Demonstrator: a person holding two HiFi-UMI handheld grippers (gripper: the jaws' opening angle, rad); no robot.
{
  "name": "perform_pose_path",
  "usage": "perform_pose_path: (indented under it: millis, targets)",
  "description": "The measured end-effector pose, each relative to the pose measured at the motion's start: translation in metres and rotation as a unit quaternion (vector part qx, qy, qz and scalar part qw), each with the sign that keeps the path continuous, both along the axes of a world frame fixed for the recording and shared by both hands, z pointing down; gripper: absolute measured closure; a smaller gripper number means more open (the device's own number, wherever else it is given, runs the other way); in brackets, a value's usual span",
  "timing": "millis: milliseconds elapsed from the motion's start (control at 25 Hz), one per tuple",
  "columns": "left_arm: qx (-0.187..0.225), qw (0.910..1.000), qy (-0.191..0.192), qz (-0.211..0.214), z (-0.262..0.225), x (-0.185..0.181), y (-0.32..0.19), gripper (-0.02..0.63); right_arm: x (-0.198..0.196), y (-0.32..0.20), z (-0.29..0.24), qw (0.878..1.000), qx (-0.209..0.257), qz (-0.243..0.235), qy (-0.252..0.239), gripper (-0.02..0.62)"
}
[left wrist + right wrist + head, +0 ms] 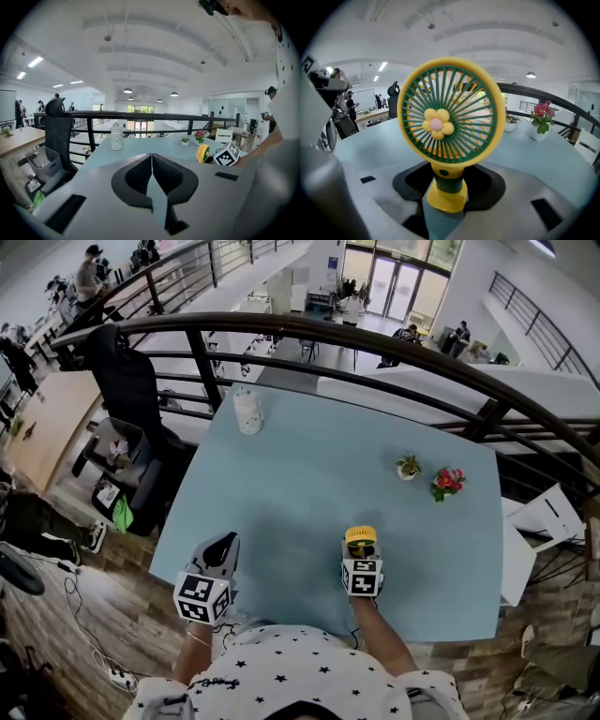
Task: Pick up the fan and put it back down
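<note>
Risk of a topple above all: small yellow-and-green plastic fan upright over the near part of the pale blue desk. Hard to tell whether resting on it or just clear of it. Top-heavy by shape, with a broad round grille over a short neck and a narrow flared foot.

Right tool spread wide and closed on that foot, black pads against both flanks, nothing else between them. Smooth, glossy, tapering plastic there, so prone to slip up out of the pads or twist under an uneven release or a sideways drag. Could also catch the grille's rim on pulling away and tip the head forward.

Thin green ribs and a yellow flower hub with a pink centre: delicate-looking, best left untouched. Desk top matte and flat, no lip showing at the near edge, nothing to stop a knocked fan from rolling off.

Left tool pressed together on nothing, ribbed dark pads meeting edge to edge, over the near left of the desk and well apart from the fan.

White lidded jar, small potted green plant and pink flowers far up the desk, out of reach of a fall.
</note>
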State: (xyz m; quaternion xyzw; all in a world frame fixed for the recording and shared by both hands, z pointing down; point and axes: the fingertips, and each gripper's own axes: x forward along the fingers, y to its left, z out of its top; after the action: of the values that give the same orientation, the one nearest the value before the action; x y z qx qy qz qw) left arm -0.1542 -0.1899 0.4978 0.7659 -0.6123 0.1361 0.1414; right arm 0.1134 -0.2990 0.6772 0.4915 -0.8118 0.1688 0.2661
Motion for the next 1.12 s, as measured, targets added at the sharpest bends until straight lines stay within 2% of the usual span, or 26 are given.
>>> perform_pose_path:
  millis: [160,600,880,1120]
  targets:
    - [0.002,1.0000,0.001,0.008,-0.001,0.004,-0.003,0.577,0.001,0.005,-0.002,1.000,0.001,0.002,-0.007,0.357]
    - [-0.002,0.9979,0.006,0.065,0.003,0.035,-0.020,0.577,0.010,0.041,-0.013,0.998,-0.022,0.012,-0.059,0.336]
    - [-0.004,0.9933,0.011,0.115,0.007,0.067,-0.035,0.577,0.044,0.061,-0.036,0.992,-0.020,0.060,-0.106,0.393]
    - [-0.004,0.9887,0.017,0.149,0.008,0.092,-0.044,0.577,0.073,0.061,-0.075,0.985,0.026,0.099,-0.141,0.479]
